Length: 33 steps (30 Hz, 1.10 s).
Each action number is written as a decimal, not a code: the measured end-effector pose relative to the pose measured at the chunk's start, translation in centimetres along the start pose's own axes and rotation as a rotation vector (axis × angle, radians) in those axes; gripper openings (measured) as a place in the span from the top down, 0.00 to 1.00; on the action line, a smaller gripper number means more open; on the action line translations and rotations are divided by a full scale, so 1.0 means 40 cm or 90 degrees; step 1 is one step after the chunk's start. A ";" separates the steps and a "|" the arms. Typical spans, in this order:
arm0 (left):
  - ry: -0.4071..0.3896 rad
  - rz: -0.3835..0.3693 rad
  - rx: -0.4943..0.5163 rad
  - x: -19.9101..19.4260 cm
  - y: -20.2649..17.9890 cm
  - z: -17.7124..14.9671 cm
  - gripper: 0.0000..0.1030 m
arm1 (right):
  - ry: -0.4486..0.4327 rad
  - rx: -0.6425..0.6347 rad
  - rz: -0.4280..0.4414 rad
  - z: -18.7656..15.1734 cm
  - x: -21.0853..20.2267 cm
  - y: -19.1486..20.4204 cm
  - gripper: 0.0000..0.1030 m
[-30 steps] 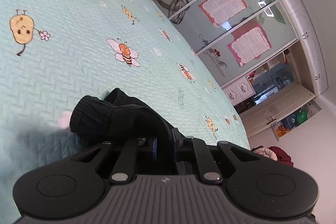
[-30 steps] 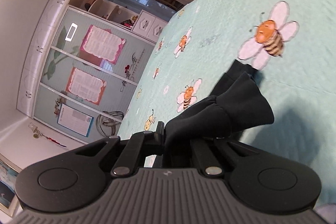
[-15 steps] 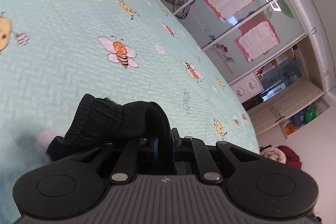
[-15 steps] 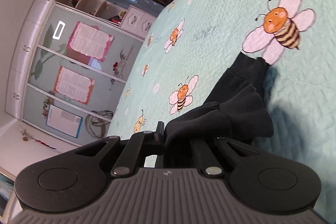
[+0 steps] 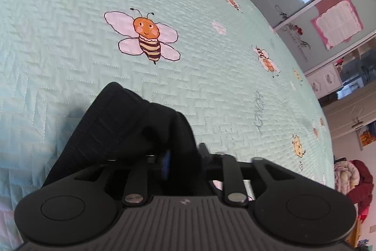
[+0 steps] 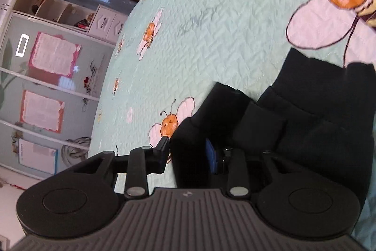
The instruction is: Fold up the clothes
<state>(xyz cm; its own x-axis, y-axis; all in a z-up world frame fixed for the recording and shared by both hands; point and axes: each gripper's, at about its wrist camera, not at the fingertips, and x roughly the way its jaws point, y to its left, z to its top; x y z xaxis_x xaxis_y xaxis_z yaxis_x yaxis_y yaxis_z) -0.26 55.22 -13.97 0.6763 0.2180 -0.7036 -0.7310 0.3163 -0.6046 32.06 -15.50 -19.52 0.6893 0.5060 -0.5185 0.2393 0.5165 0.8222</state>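
Nearest, the left gripper point(image 5: 183, 154) and the right gripper point(image 6: 188, 152) have just been opening; their jaws stand apart, with the black garment point(image 6: 305, 114) between them but no longer pinched. The garment is laid on the bee-printed bedspread point(image 5: 211, 77). A fold is judged just released; next, withdrawal clear of the cloth is called for.

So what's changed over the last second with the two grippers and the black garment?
Both grippers came down toward the bee bedspread, and their jaws have just been opening: left gripper and right gripper release the black garment, with cloth still between the fingers. The bedspread is unchanged.
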 end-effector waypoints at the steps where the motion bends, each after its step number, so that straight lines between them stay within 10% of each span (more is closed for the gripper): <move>1: 0.000 -0.011 -0.013 -0.007 0.014 0.001 0.55 | 0.005 0.002 0.017 -0.003 -0.008 -0.014 0.63; 6: -0.004 -0.092 -0.097 -0.101 0.076 -0.004 0.46 | -0.003 0.007 0.105 -0.005 -0.115 -0.058 0.56; 13: -0.015 -0.139 -0.061 -0.235 0.098 -0.106 0.42 | -0.046 -0.108 0.087 -0.024 -0.275 -0.064 0.51; 23: 0.050 -0.107 0.015 -0.267 0.172 -0.346 0.42 | -0.019 -0.152 0.002 -0.002 -0.095 -0.083 0.52; 33: 0.064 -0.077 0.067 -0.261 0.172 -0.390 0.42 | -0.053 -0.115 -0.085 -0.073 -0.064 -0.075 0.49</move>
<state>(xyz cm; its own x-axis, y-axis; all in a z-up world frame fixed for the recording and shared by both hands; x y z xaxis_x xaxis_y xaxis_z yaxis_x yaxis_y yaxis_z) -13.78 40.72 -16.61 0.7420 0.0805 -0.6656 -0.6280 0.4311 -0.6479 27.57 -16.35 -21.34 0.7160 0.3697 -0.5922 0.2108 0.6941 0.6883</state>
